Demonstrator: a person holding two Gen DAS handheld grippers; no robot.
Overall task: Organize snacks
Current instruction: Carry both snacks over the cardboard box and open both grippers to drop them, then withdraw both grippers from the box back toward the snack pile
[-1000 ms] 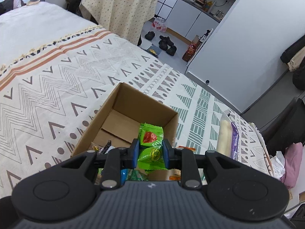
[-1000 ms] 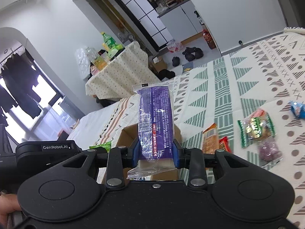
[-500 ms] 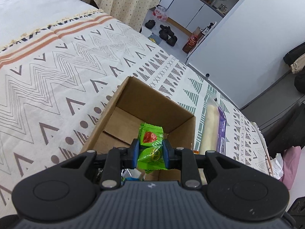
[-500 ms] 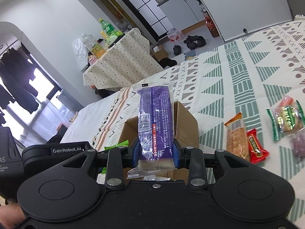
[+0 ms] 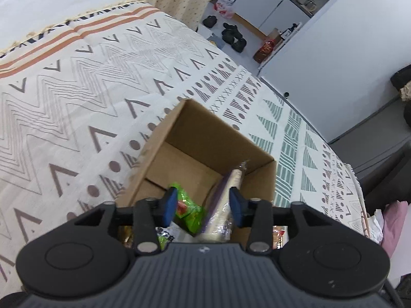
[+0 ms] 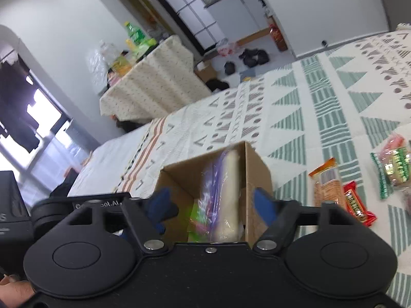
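An open cardboard box (image 5: 218, 138) (image 6: 257, 164) sits on the patterned bedspread. My left gripper (image 5: 203, 206) hovers over it with jaws opening; the green snack packet (image 5: 188, 210) has dropped free below the pads, inside the box. My right gripper (image 6: 213, 202) is over the same box, its jaws also opening. The long purple-and-white packet (image 6: 226, 192) (image 5: 223, 205) has slipped out of them and leans upright in the box's right corner. Neither pair of pads presses on anything.
Loose snacks lie on the bedspread right of the box: an orange cracker packet (image 6: 327, 179), a red bar (image 6: 357, 202) and a green-edged packet (image 6: 393, 169). A table with a cloth (image 6: 151, 87) and bottles stands beyond the bed. Shoes (image 5: 232, 37) lie on the floor.
Both grippers opened over the box. The green packet dropped from the left one and the purple packet from the right one into the box.
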